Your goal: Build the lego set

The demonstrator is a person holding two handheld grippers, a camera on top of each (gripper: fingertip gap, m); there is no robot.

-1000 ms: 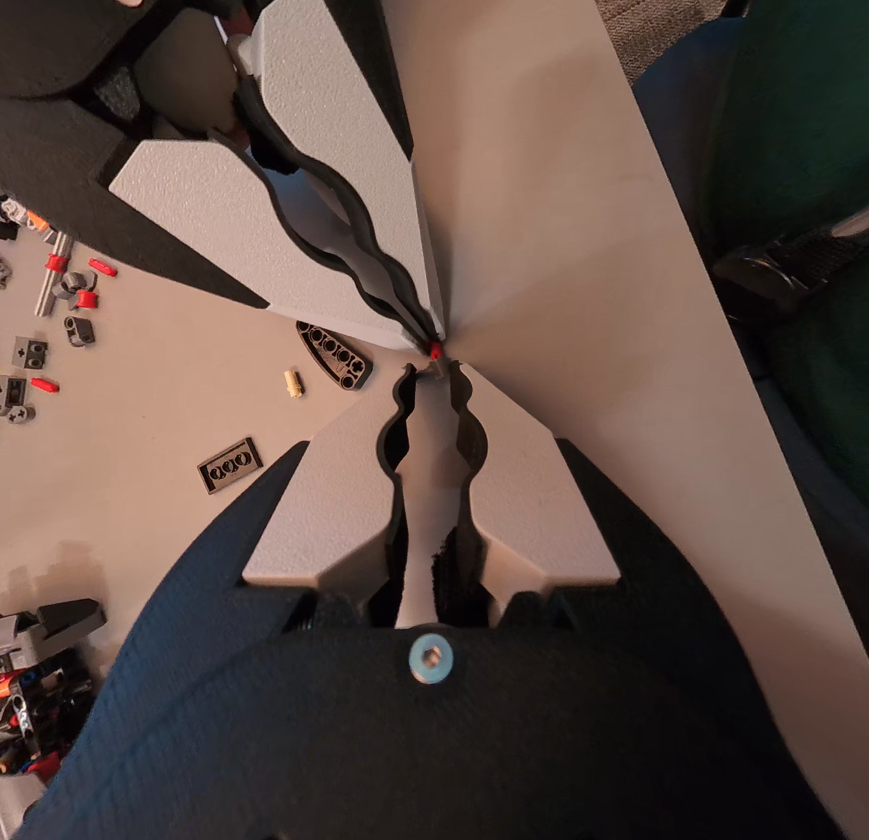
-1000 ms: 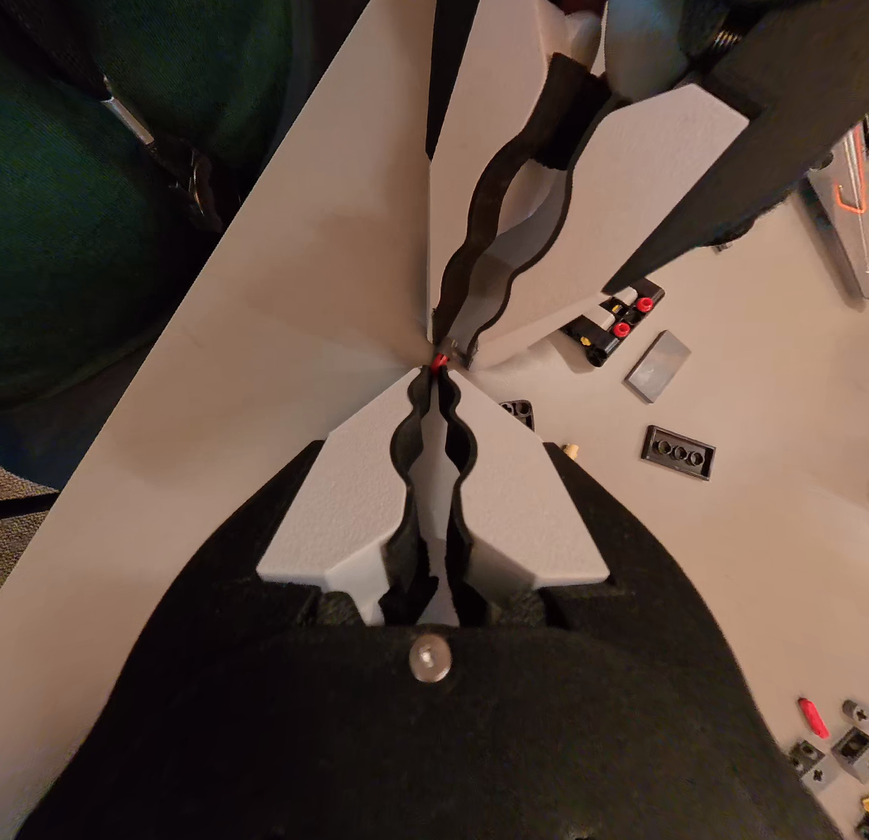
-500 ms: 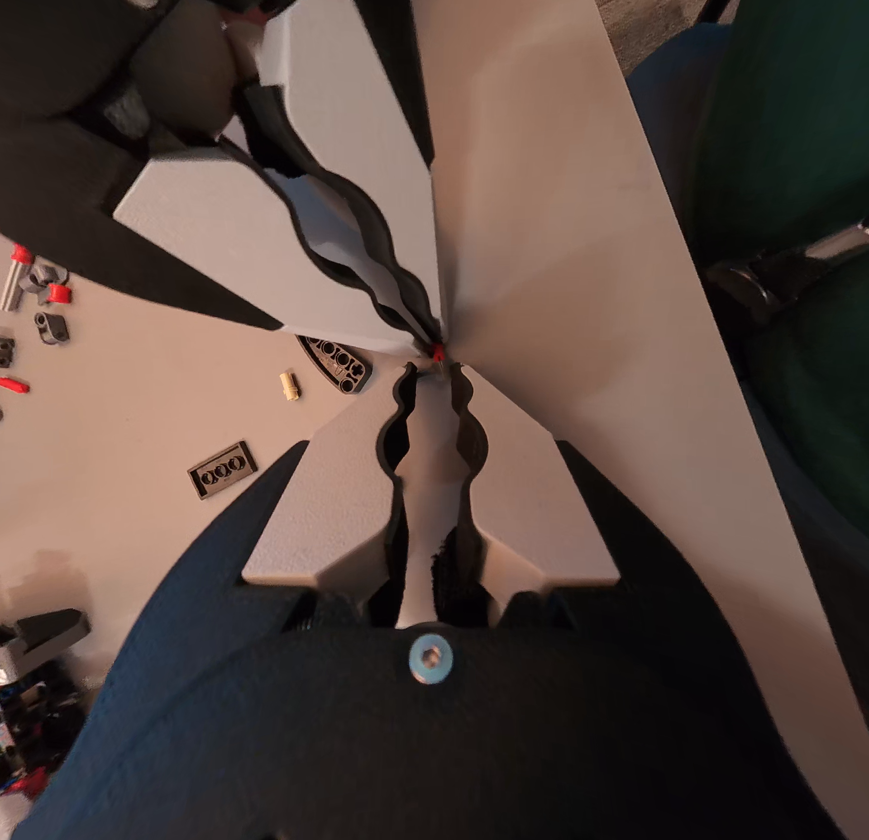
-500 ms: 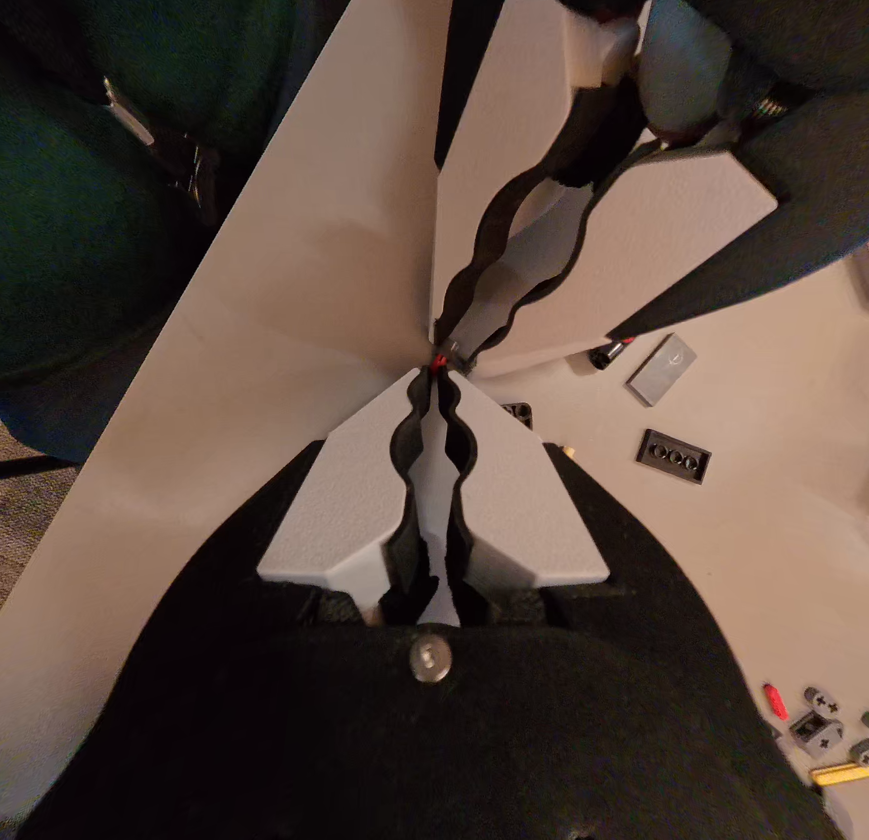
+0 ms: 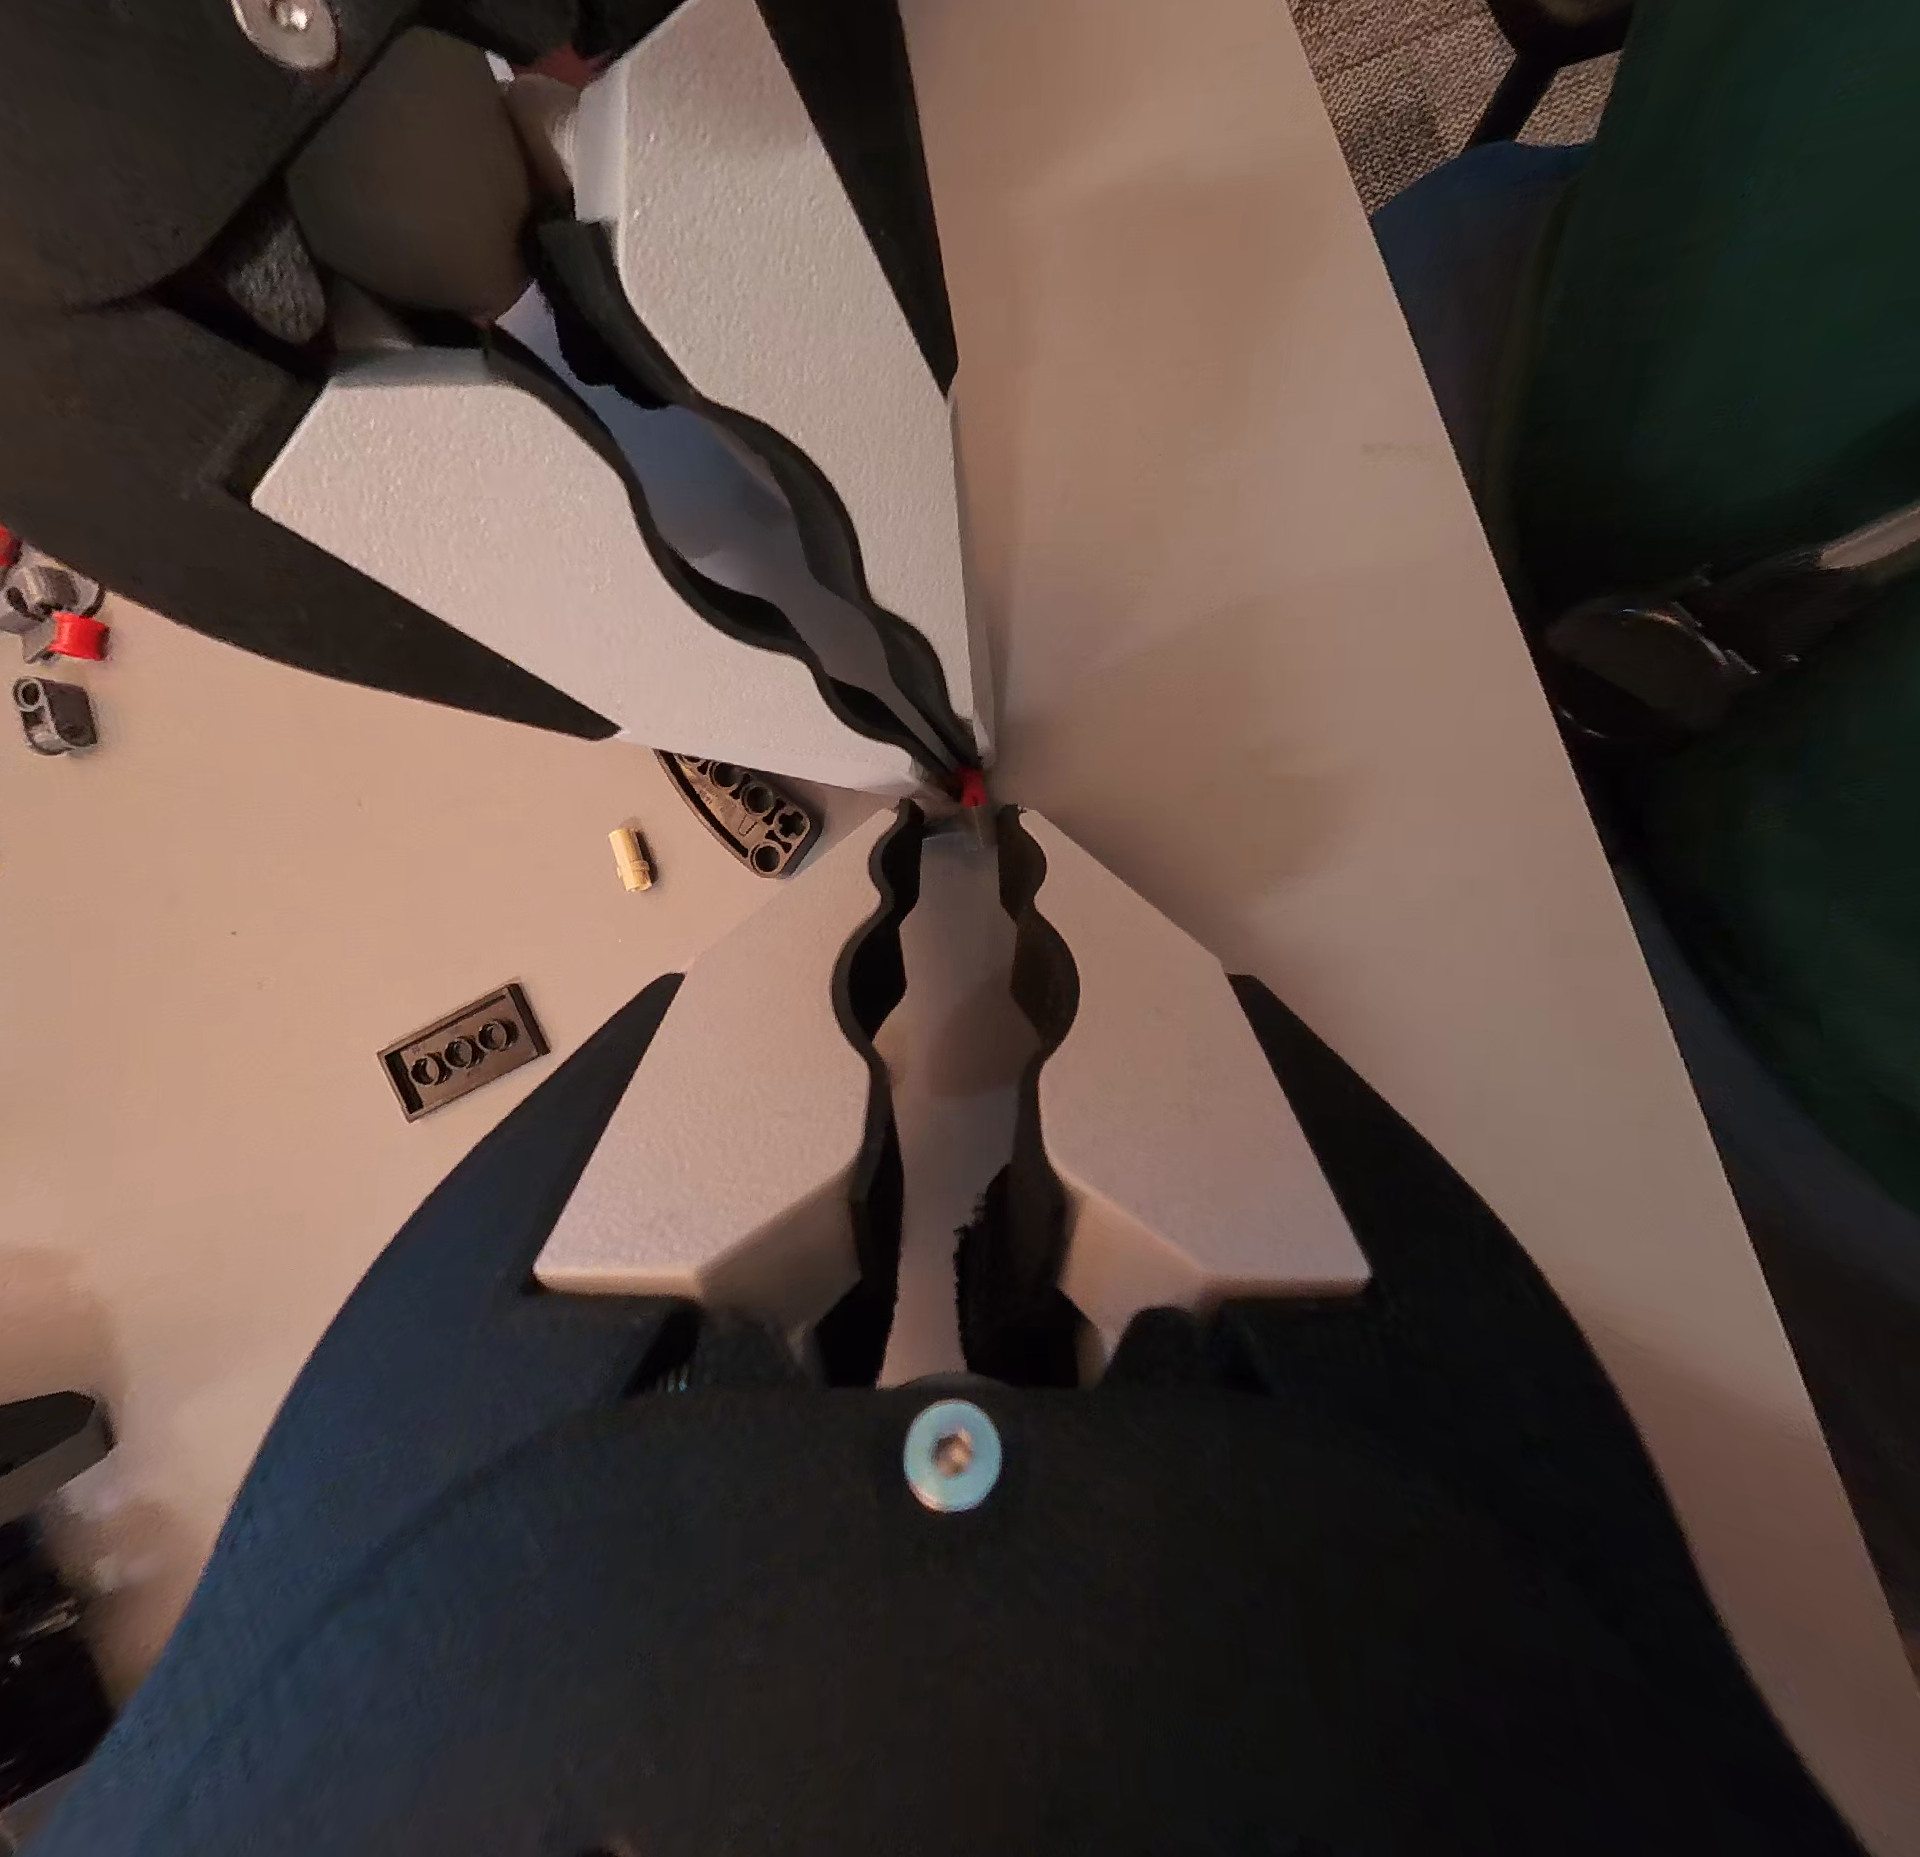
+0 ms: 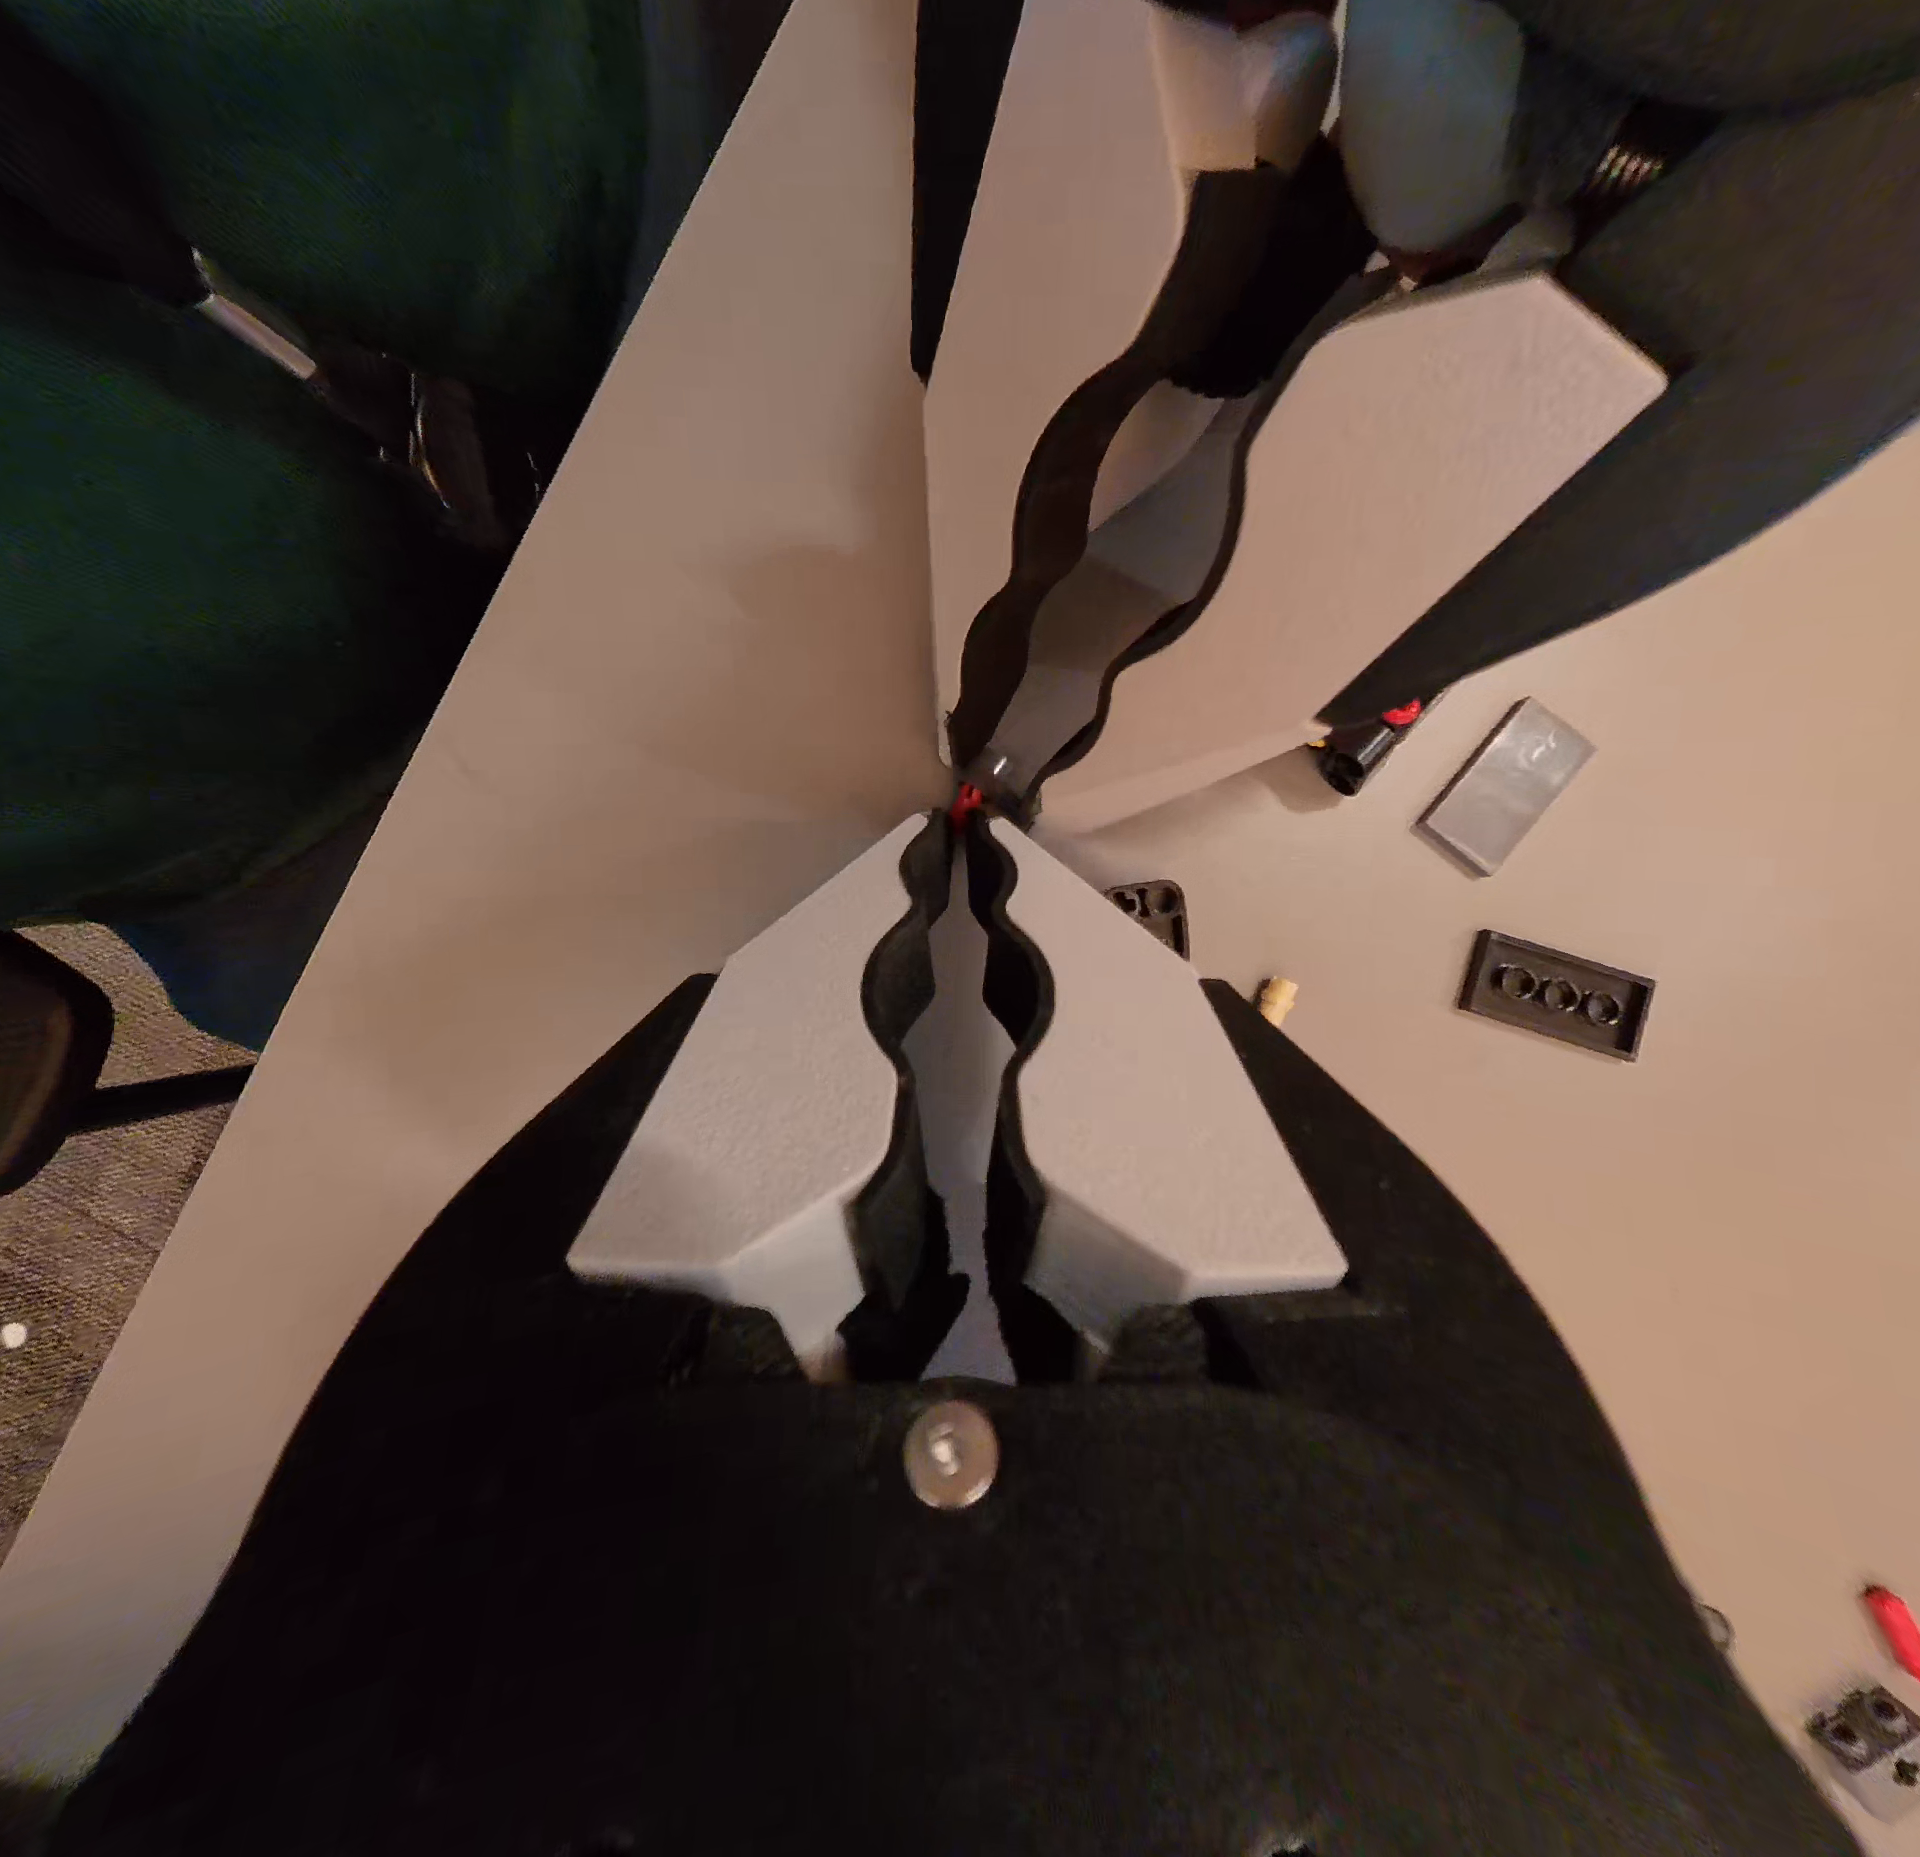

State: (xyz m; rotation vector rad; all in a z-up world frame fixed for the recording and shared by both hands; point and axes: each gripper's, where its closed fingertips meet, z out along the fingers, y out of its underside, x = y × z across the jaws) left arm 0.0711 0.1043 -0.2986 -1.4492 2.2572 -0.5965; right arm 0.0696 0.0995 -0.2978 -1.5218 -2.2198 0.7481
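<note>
Both grippers were held tip to tip above the pale table (image 5: 1195,581), near its edge, evidently so that two small pieces could be mated in the air, clear of the loose parts.

The right gripper (image 6: 961,820) had its jaws drawn together at the tips on a small red pin (image 6: 968,797), which protruded just beyond them. The left gripper (image 5: 961,820) had its jaws narrowly set and clamped on a small grey piece (image 5: 961,831); this piece was seen more clearly in the right wrist view (image 6: 1000,766), seated at the very tips.

The red pin (image 5: 971,784) was touching, or very nearly touching, the grey piece; whether it had entered a hole could not be told.

On the table beyond lay a black plate (image 5: 464,1051), a curved black beam (image 5: 743,812), a tan connector (image 5: 631,859) and a grey tile (image 6: 1504,787), all well apart from the jaws.
</note>
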